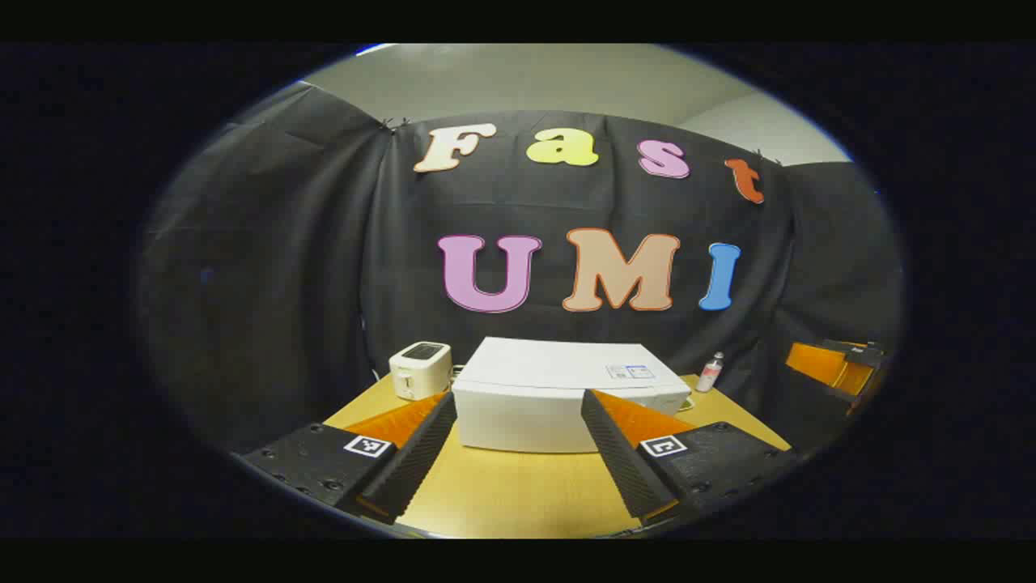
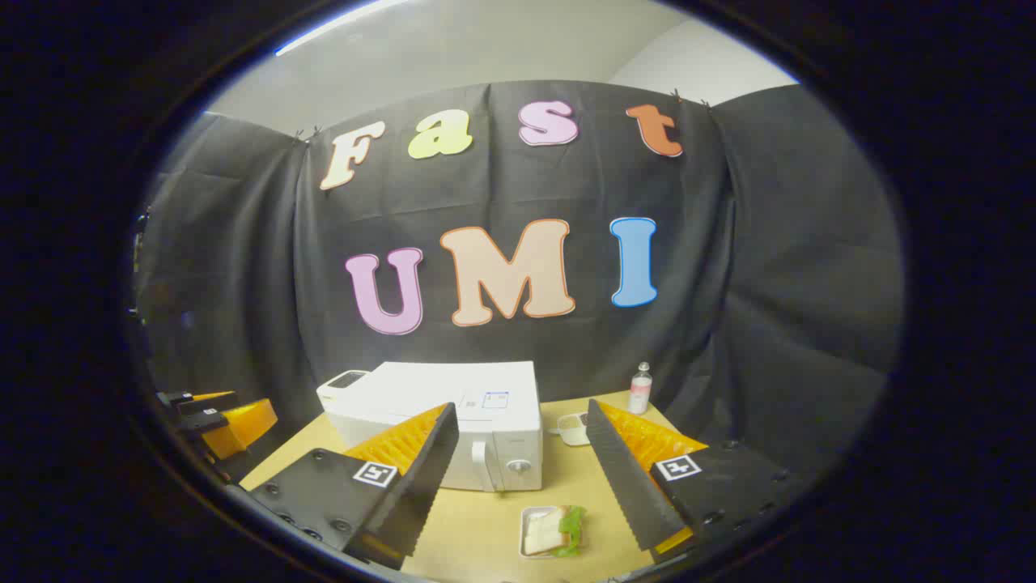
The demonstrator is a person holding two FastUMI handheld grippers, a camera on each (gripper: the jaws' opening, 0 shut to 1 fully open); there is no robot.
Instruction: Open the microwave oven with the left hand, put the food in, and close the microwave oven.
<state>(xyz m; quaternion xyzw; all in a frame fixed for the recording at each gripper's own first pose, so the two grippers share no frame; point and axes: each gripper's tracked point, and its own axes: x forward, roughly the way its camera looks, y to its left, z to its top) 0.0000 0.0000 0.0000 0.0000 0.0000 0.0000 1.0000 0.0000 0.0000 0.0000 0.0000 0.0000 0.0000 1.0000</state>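
Note:
A white microwave oven [image 1: 558, 397] stands shut at the middle of the wooden table [image 1: 518, 494]; the right gripper view shows its door handle and knob [image 2: 510, 461]. A sandwich with green leaf lies on a small tray [image 2: 553, 530] on the table in front of the microwave, between the right gripper's fingers and a little beyond them. My left gripper [image 1: 518, 441] hovers open, facing the microwave from a short distance. My right gripper [image 2: 522, 478] is open too, above the near table edge. The left gripper's body [image 2: 218, 421] appears at the far left of the right gripper view.
A white toaster [image 1: 421, 370] stands left of the microwave. A small bottle [image 1: 710, 372] sits at the back right of the table, and a small white dish [image 2: 573, 427] lies right of the microwave. Black cloth walls enclose the table behind and at both sides.

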